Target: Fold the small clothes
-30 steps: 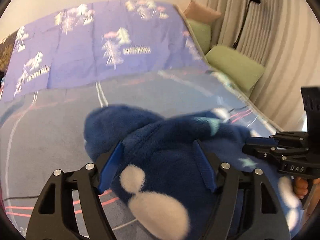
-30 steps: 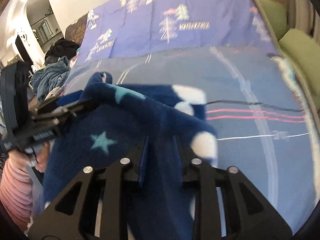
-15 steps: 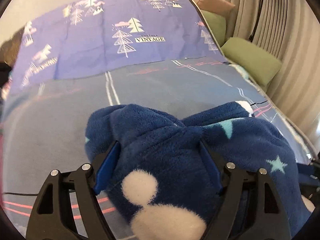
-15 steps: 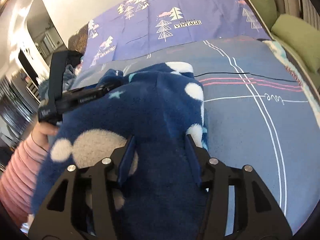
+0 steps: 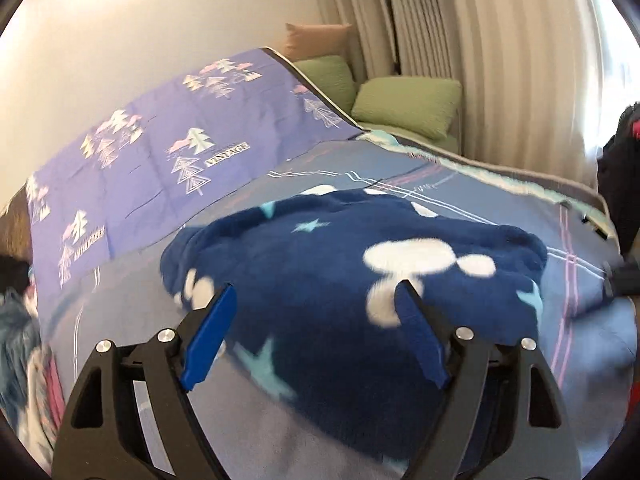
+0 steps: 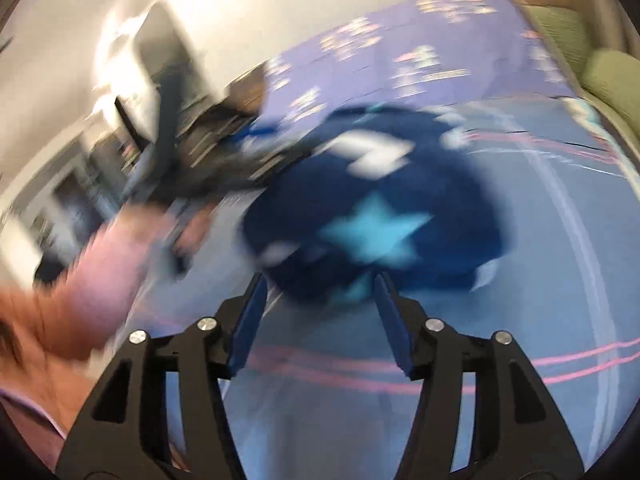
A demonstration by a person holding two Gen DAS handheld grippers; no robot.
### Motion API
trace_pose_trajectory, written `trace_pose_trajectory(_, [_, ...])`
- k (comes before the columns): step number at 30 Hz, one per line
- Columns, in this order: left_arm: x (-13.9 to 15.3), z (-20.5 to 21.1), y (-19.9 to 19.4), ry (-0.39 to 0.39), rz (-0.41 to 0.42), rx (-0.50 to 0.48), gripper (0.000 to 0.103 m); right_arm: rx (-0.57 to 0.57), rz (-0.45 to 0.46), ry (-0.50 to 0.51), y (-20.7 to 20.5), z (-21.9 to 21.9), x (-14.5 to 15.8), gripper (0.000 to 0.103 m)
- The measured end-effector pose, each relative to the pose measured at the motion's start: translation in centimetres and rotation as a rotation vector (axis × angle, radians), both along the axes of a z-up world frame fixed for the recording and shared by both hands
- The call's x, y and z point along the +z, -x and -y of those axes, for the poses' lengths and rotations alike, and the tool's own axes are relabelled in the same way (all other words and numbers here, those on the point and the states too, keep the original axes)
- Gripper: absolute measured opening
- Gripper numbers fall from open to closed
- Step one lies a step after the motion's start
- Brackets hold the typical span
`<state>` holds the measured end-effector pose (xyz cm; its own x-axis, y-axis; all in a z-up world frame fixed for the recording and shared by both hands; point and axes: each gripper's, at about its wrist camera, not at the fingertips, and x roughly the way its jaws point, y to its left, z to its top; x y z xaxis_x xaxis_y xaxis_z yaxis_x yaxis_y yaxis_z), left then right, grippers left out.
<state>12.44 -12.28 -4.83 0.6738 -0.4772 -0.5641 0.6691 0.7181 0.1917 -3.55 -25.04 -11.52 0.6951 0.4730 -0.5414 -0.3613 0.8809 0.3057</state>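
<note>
While angled downward over blue striped bedspread (image 5: pixel 460 184), left gripper (image 5: pixel 316 300) and right gripper (image 6: pixel 318 280) opening, released, dark-blue star-patterned fleece garment (image 5: pixel 360 264) lying free ahead.

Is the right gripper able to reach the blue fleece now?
Probably yes. The fleece lies on the bed just ahead of the right gripper, whose jaws are opening with nothing between them, and nothing blocks the way, though the picture is blurred.

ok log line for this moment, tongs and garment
left tongs opening, empty | right tongs opening, empty | blue fleece garment bunched on bed
</note>
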Motion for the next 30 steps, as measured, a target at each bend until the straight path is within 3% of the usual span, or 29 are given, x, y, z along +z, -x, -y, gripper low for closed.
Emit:
trace_pose_trajectory(3, [-1.2,3.5,-3.8,-0.079,-0.124,-0.040,0.085,0.029,0.017,0.066,-0.8,-3.1,-0.9,0.060])
trace_pose_trajectory(5, [-1.7,5.2,-5.0,-0.128,-0.147,-0.041,0.090,0.025,0.044,0.084,-1.6,-4.3,-0.9,0.061])
trace_pose_trajectory(7, [-1.9,6.4,-5.4,-0.173,-0.142,-0.051,0.090,0.039,0.062,0.096,-3.0,-5.1,-0.9,0.073])
trace_pose_trajectory(9, [-2.0,7.3,-5.3,-0.215,-0.126,-0.053,0.090,0.029,0.022,0.097,-4.9,-5.5,-1.4,0.073])
trace_pose_trajectory(10, [-2.1,7.5,-5.3,-0.227,-0.122,-0.061,0.090,0.041,-0.002,0.076,-5.6,-5.5,-1.7,0.073])
trace_pose_trajectory(13, [-2.5,7.9,-6.2,-0.218,-0.180,-0.086,0.091,0.190,-0.185,-0.133,-8.8,-7.5,-3.6,0.076])
trace_pose_trajectory(14, [-2.8,8.1,-6.5,-0.223,-0.198,-0.093,0.091,0.163,-0.228,-0.172,-9.7,-8.5,-4.2,0.076])
trace_pose_trajectory(17, [-3.0,8.3,-7.2,-0.244,-0.232,-0.132,0.092,0.155,-0.221,-0.186,-10.4,-9.3,-4.1,0.078])
trace_pose_trajectory(20, [-3.2,8.1,-7.2,-0.233,-0.241,-0.140,0.093,0.190,-0.262,-0.316,-10.2,-6.7,-5.0,0.077])
trace_pose_trajectory(23, [-3.3,7.8,-7.1,-0.214,-0.231,-0.136,0.093,0.203,-0.273,-0.416,-8.1,-2.9,-4.7,0.069])
trace_pose_trajectory(26, [-3.3,7.4,-7.0,-0.191,-0.226,-0.136,0.093,0.019,-0.202,-0.403,-5.3,2.3,-3.8,0.065])
trace_pose_trajectory(30, [-3.3,7.3,-6.9,-0.186,-0.218,-0.135,0.093,-0.298,-0.294,-0.353,-4.3,8.2,-5.2,0.040])
